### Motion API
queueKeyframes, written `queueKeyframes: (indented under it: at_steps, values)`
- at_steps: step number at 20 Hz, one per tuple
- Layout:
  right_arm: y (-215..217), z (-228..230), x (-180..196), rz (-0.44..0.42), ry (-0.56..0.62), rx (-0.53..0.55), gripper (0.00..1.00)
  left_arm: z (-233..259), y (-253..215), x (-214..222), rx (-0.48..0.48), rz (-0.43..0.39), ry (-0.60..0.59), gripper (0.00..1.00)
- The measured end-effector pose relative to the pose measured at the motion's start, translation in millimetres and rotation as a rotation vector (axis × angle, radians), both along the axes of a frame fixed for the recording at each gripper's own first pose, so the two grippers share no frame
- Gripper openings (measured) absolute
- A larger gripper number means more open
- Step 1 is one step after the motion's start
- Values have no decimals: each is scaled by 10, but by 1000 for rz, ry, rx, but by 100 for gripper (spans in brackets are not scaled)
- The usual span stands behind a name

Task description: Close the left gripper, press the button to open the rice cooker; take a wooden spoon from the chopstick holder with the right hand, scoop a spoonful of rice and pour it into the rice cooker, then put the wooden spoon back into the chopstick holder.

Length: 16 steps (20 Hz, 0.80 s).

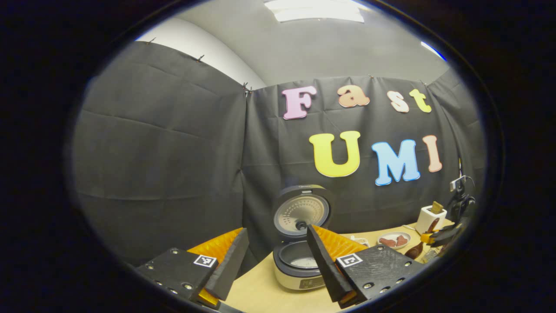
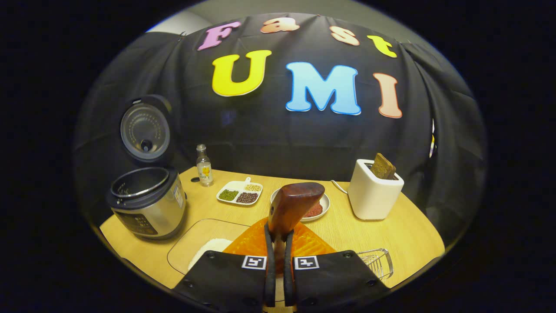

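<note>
The rice cooker [image 1: 299,265] stands on the table with its lid [image 1: 302,212] raised upright and the inner pot showing. My left gripper [image 1: 277,230] hovers in front of it, open, fingers wide apart and nothing between them. In the right gripper view the cooker [image 2: 145,204] is at the far left. My right gripper [image 2: 278,233] is shut on the handle of the wooden spoon [image 2: 294,204], whose broad end points up and away. A clear tray of white rice [image 2: 206,250] lies just left of it. The wire chopstick holder [image 2: 377,261] sits at the lower right.
On the table behind stand a small bottle [image 2: 203,167], a divided dish of beans [image 2: 239,192], a round plate [image 2: 323,204] and a white toaster [image 2: 372,193] with bread in it. The right gripper [image 1: 443,237] shows far right in the left gripper view.
</note>
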State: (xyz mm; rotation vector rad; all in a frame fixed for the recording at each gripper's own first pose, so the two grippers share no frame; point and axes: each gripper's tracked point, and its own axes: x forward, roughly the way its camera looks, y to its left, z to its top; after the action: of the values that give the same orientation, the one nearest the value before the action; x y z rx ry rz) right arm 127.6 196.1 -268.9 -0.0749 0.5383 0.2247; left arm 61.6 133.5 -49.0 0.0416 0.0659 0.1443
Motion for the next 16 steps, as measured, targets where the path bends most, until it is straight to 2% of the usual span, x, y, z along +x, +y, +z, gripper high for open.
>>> queueKeyframes:
  at_steps: [2,3,4,7,8,9,11,13,16]
  values:
    - [111,-59,-29,30,-19,-47,9,20,28,-8,1,8,-3,83]
    - [167,-82,-42,38,-23,-53,5,20,40,-9,3,11,-4,83]
    - [237,-102,-62,48,-18,-50,9,11,43,-20,5,13,-4,83]
    - [445,-155,-140,73,1,-23,9,7,61,-30,10,20,1,83]
    - [500,-161,-162,80,10,-11,6,-9,69,-29,10,21,2,83]
    - [564,-179,-189,84,20,7,9,-8,72,-38,8,23,1,83]
    - [648,-193,-237,84,49,59,5,-18,86,-46,4,28,2,83]
    - [674,-226,-250,62,89,138,9,-29,96,-42,-2,32,3,83]
    - [470,-225,-195,-44,173,302,9,-51,13,-68,-2,33,-1,83]
